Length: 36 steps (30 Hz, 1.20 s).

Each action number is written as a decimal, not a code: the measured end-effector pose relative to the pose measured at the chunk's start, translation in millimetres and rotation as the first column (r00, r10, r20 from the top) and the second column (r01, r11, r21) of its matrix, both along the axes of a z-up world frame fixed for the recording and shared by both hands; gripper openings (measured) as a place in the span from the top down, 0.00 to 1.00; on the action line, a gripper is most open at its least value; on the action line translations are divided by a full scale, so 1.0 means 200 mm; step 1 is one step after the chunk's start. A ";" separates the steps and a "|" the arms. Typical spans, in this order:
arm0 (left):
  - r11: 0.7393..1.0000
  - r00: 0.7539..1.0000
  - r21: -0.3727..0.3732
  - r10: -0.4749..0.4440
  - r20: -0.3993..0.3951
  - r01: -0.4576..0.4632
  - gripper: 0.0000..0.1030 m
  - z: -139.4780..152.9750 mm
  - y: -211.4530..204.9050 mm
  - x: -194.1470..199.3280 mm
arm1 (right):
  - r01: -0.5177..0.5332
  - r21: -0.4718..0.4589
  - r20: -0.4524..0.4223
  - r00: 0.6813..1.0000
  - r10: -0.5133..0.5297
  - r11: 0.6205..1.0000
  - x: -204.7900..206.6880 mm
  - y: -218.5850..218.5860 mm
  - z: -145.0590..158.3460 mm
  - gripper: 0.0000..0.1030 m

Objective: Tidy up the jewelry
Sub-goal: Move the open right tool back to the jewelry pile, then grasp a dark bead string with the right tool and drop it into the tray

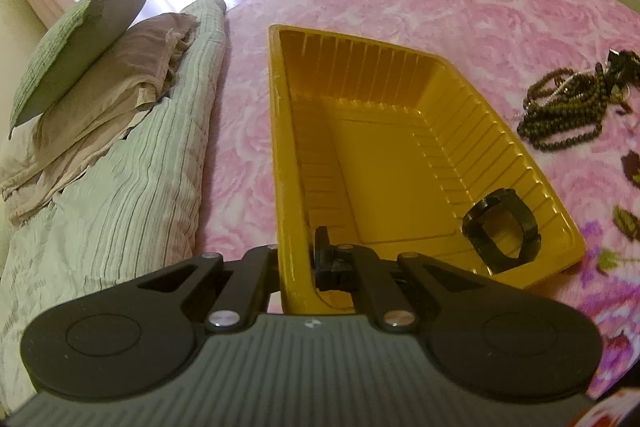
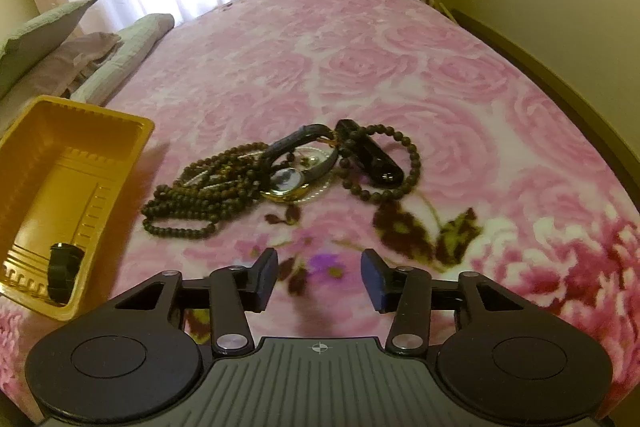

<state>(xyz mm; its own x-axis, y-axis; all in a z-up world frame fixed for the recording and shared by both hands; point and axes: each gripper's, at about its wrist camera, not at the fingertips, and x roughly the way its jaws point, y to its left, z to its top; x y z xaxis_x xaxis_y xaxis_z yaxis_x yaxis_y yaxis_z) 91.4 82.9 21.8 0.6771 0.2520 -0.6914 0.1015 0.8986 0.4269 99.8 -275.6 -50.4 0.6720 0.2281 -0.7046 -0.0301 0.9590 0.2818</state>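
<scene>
While the jewelry pile (image 2: 280,175) of bead strands and watches lies on the pink bed (image 2: 400,67), one black watch (image 1: 500,231) sits inside the yellow tray (image 1: 280,147). The left gripper (image 1: 296,259) pinches the tray's near wall; the right gripper (image 2: 320,279) hangs spread, empty.

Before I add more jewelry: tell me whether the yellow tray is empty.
Not empty. The yellow tray holds one black watch in its near corner; the rest of its floor is bare. The beads lie outside on the blanket.
</scene>
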 end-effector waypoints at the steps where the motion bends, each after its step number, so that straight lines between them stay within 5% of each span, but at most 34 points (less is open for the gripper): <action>1: 1.000 1.000 0.006 -0.006 -0.004 0.006 0.97 0.00 0.00 0.00 | 0.000 -0.006 0.002 1.000 0.000 1.000 0.00 -0.01 0.00 0.51; 20: 0.999 1.000 0.036 -0.013 -0.025 0.014 0.97 -0.01 -0.01 0.03 | 0.058 -0.124 0.092 0.995 -0.047 0.991 0.24 -0.20 0.00 0.50; 36: 0.999 1.000 0.031 -0.008 -0.023 0.008 0.97 -0.02 -0.01 0.03 | 0.050 -0.142 0.054 0.998 -0.043 0.989 0.38 -0.25 -0.05 0.73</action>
